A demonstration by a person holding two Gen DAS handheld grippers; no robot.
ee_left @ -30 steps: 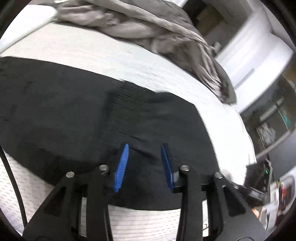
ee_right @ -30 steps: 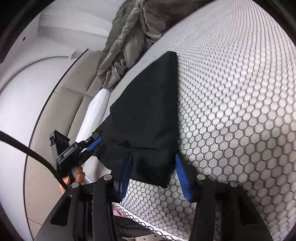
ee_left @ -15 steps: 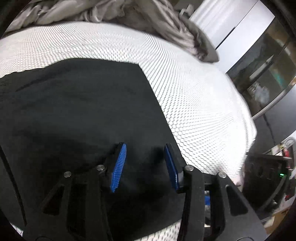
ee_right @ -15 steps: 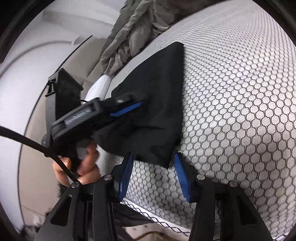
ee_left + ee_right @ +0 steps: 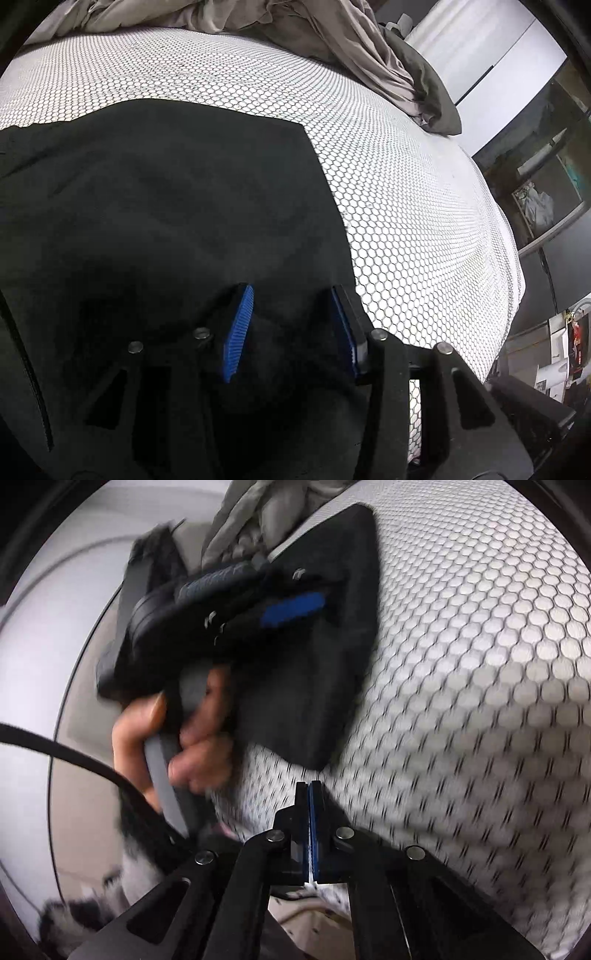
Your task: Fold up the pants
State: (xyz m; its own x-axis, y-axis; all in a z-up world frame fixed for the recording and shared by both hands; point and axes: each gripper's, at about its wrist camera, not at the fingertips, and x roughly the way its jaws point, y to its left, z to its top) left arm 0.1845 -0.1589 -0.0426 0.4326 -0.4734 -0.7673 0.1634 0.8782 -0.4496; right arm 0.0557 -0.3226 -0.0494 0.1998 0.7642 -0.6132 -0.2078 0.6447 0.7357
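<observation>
Black pants (image 5: 177,206) lie flat on a white honeycomb-mesh mattress (image 5: 406,206). My left gripper (image 5: 291,291) hovers low over their near right part, close to the straight right edge. Its blue pads (image 5: 240,325) stand apart with dark cloth under the gap, and no pinch shows. In the right wrist view the pants (image 5: 314,686) look narrow and folded. The left gripper (image 5: 291,609), blurred, reaches over them in a person's hand (image 5: 184,738). My right gripper (image 5: 309,784) is shut, pad against pad. The pants' near corner ends just beyond its tips, and no cloth shows between the pads.
A crumpled grey blanket (image 5: 332,40) lies along the far side of the mattress, also seen as grey blanket (image 5: 255,520) in the right wrist view. Dark shelves (image 5: 535,177) stand past the right edge. A black cable (image 5: 74,757) hangs at the left.
My right gripper has gone from open around the pants' near corner to shut, pulled slightly back. My left gripper has swept across the pants toward their right edge.
</observation>
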